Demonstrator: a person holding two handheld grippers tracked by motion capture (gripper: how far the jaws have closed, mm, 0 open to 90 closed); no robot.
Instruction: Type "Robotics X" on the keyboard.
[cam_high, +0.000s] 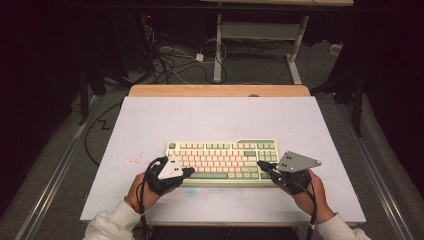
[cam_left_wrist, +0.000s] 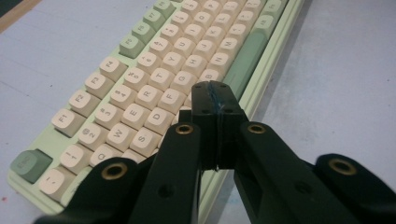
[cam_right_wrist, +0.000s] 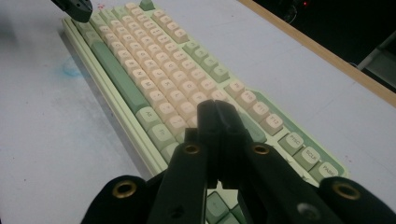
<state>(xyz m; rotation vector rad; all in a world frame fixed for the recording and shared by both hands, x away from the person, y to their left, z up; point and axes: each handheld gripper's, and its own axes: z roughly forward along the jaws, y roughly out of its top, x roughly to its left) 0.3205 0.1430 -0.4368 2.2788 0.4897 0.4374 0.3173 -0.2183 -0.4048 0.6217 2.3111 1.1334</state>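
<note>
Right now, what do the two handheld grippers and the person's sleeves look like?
Both are black two-jaw grippers with brass-coloured pivot rivets. The left gripper carries a grey three-cornered plate with small dark holes; the right gripper carries a larger plate. A black cable trails from each toward the person. The sleeves are off-white with ribbed cuffs.
</note>
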